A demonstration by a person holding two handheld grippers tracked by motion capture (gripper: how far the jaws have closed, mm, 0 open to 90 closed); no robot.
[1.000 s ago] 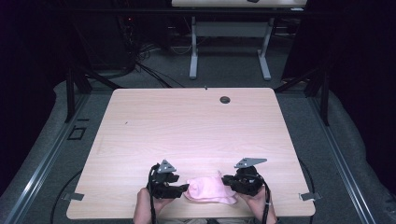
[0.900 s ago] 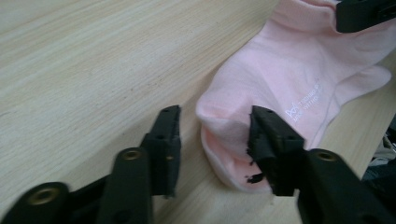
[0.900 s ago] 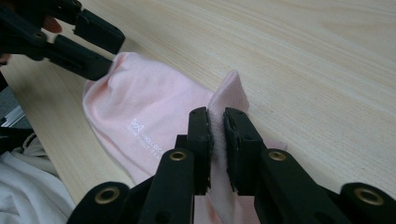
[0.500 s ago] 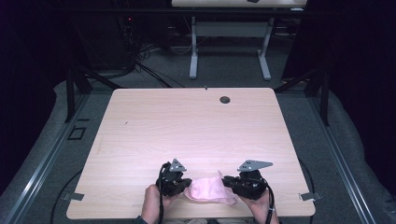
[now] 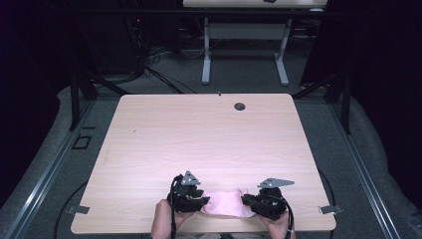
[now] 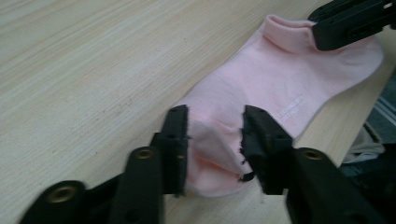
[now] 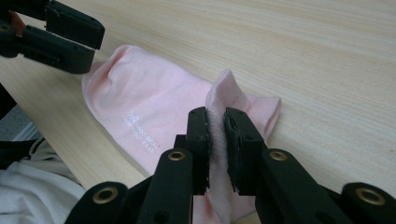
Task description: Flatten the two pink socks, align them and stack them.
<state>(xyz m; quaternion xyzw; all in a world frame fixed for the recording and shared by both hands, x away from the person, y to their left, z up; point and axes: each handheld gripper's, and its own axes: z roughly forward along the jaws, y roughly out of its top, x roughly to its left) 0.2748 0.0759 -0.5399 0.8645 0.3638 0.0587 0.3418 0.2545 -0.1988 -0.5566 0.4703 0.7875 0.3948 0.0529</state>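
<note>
A pink ankle sock lies flat on the wooden table, close to its front edge. My left gripper is at the sock's left end. In the left gripper view the sock's toe bunches up between my left gripper's jaws, which have just been opening and stand apart. My right gripper is at the other end. In the right gripper view my right gripper is shut on a raised fold of the sock's cuff.
The table's front edge runs just under both hands. A dark round grommet sits near the far edge. Another table's white legs stand beyond, with cables on the floor. White clothing shows below the table edge.
Both grippers and the sock have shifted a little to the right. The right gripper has also come slightly nearer the front edge, and the sock lies more stretched out.
</note>
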